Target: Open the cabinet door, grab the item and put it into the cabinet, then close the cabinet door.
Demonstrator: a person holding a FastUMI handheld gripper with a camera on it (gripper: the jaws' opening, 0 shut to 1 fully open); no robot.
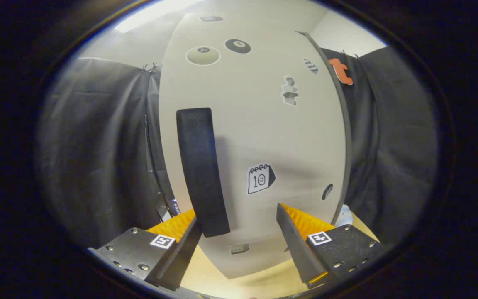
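Your hand-held gripper (239, 226): fingers spread wide, holding nothing. Left finger (181, 245) sits by the lower end of the door handle (201, 170), long axis approx. vertical. Cabinet door (259, 137) just ahead, shut, stickers on it; table (239, 286) below.

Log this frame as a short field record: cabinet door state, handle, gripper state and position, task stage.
cabinet door: appears closed, pale, several stickers on it
handle: dark vertical bar on the door's left part
hand-held gripper: open, fingers spread, close to the door
handle vs fingers: lower end sits just beside the left finger, not clamped
task stage: door not yet opened
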